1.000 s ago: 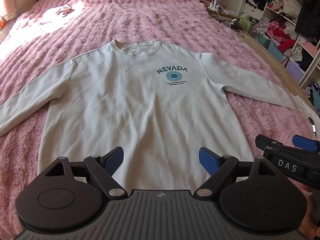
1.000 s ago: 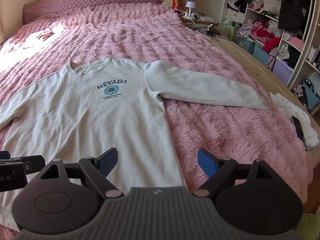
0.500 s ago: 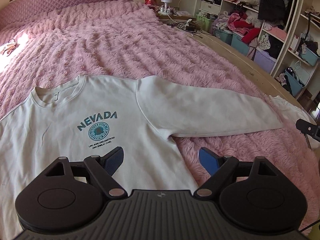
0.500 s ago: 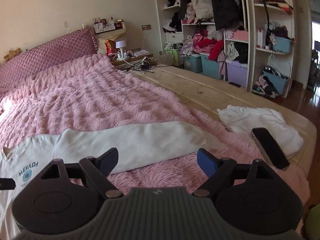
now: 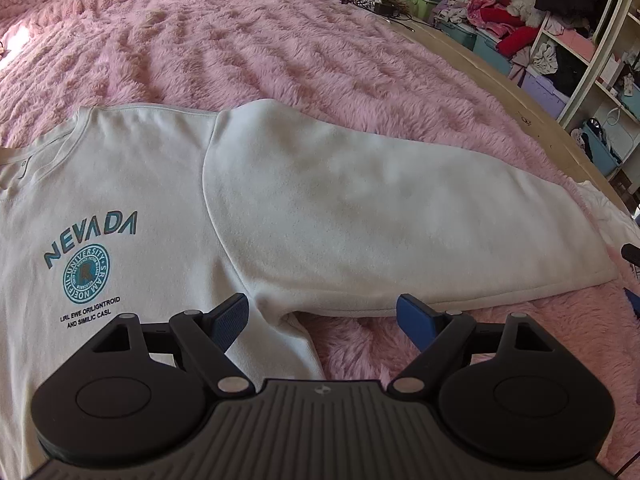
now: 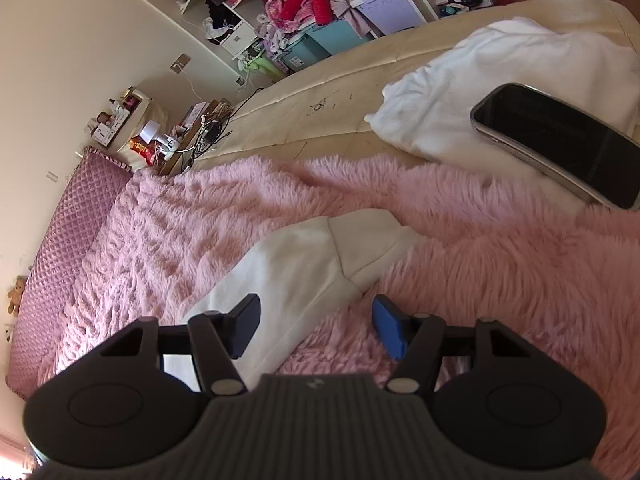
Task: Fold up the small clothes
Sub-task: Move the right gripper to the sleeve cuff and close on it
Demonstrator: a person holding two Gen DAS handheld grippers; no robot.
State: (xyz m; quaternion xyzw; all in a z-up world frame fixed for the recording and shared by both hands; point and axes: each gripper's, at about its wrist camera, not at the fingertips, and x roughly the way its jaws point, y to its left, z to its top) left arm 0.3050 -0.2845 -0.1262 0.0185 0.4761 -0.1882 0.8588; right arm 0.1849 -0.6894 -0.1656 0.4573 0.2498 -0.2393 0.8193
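A white sweatshirt [image 5: 132, 184] with a teal NEVADA print lies flat, face up, on the pink furry bedspread [image 5: 280, 48]. Its right-hand sleeve [image 5: 380, 216] stretches out toward the bed's edge. My left gripper [image 5: 322, 318] is open and empty, low over the armpit where that sleeve meets the body. My right gripper [image 6: 316, 326] is open and empty, low over the sleeve's cuff end [image 6: 320, 264], with the cuff between its blue pads.
A folded white garment [image 6: 500, 80] with a black phone [image 6: 560, 144] on it lies on the bed's bare beige edge. Shelves and bins of clothes [image 5: 520, 28] stand past the bed. A nightstand with cables [image 6: 192, 128] stands by the headboard.
Both grippers moved right and down. The left went from the sweatshirt's hem to the right armpit. The right swung out and dropped onto the sleeve's cuff. Both stayed open.
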